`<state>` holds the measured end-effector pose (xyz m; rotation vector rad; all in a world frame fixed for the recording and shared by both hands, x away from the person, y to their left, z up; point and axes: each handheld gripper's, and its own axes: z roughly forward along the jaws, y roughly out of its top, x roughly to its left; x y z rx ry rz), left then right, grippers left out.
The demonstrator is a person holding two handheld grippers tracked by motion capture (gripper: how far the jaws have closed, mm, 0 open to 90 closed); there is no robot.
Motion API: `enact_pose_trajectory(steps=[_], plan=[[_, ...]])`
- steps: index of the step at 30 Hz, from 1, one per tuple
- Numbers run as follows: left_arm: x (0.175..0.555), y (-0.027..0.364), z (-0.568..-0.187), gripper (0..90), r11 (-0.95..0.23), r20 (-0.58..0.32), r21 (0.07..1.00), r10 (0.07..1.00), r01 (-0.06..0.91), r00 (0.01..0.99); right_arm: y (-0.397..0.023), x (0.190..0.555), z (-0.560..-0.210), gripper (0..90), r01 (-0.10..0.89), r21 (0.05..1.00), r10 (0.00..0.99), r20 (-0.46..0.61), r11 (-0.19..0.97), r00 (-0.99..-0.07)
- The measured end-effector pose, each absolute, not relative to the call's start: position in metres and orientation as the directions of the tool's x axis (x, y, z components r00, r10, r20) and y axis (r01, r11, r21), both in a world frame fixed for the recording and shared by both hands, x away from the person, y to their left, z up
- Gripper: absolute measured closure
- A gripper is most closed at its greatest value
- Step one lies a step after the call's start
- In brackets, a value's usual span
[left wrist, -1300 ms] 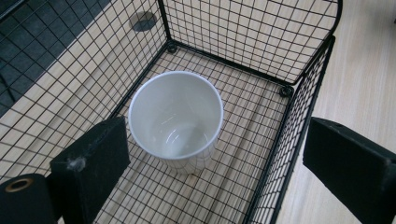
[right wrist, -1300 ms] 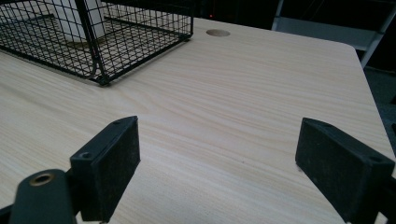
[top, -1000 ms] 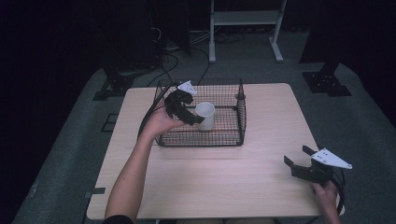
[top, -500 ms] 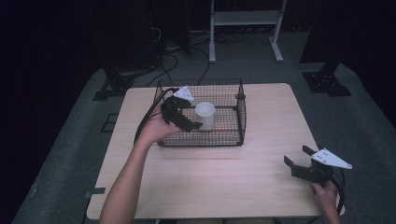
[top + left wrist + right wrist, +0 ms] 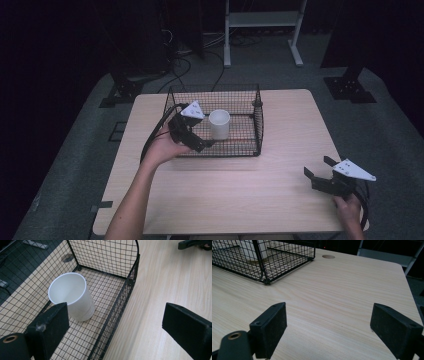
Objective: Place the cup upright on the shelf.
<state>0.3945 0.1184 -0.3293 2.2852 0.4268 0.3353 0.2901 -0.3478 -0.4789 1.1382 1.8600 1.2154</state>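
2 grippers are showing jaws apart and empty: your left gripper (image 5: 199, 145) is hovering beside the white cup (image 5: 219, 124) standing in the wire basket (image 5: 258, 131), your right gripper (image 5: 316, 171) over the table (image 5: 240, 195).

cup (image 5: 219, 124) in basket (image 5: 257, 125) | basket on table (image 5: 240, 200) (far half)

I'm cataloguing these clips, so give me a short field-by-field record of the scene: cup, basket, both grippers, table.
cup: white paper cup, upright, empty, inside the basket
basket: black wire basket, on the far half of the table
left gripper: at the basket's near left side, jaws open, nothing between them, apart from the cup
right gripper: at the near right corner of the table, jaws open, holding nothing
table: light wood top, round hole near the far edge
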Motion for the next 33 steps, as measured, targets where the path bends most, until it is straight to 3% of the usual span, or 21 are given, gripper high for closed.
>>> enact_pose_trajectory(steps=[33], plan=[[0.349,0.137,-0.342,6.5,-0.617,0.125,0.769,0.402,0.168,0.907,-0.346,0.29,-0.479,13.1,0.324,0.923,0.907,-0.057,0.208,-0.418]])
